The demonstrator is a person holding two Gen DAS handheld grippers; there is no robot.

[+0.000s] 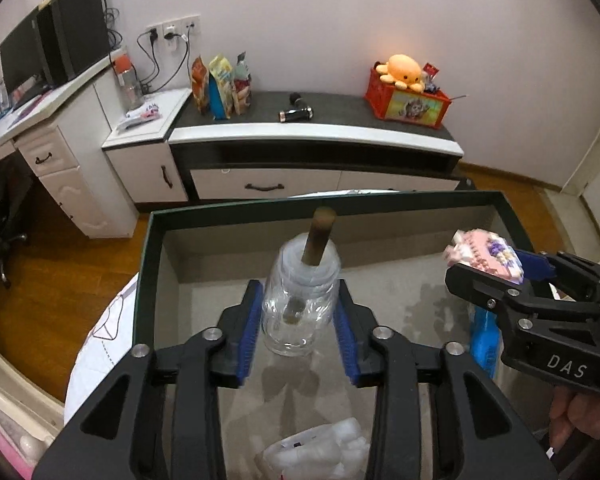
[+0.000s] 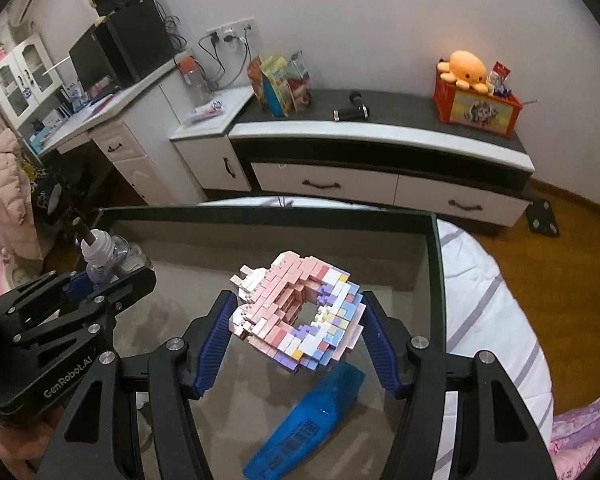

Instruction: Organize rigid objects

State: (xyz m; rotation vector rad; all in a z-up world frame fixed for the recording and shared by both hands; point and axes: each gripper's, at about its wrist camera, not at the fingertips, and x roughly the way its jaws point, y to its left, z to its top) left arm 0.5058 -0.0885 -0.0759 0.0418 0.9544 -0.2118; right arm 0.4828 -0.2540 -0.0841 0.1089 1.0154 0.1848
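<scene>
- The left hand-held gripper (image 1: 298,320) hangs over an open box with a dark green rim (image 1: 380,197) and a grey floor. Its 2 blue pads flank a clear glass jar (image 1: 296,300).
- In the left wrist view a narrow gap shows between each pad and the glass, so the jaws stand apart and do not press on the jar. The jar looks upright, with its base close to the box floor; whether it rests there I cannot tell.
- A brown stick (image 1: 319,236) rises from the jar's ribbed white neck.
- The right hand-held gripper (image 2: 298,332) is clamped on a pink, white and purple brick-built model (image 2: 296,316), a pad on each side. The model is held tilted, above the box floor on the right side.
- A blue plastic piece (image 2: 308,420) lies flat on the box floor under the model.
- White packaging (image 1: 316,448) lies at the box's near end, below the left jaws.
- Behind the box stands a low cabinet (image 2: 380,152) carrying a red crate (image 2: 476,108) with an orange plush octopus (image 2: 466,68) on top.
</scene>
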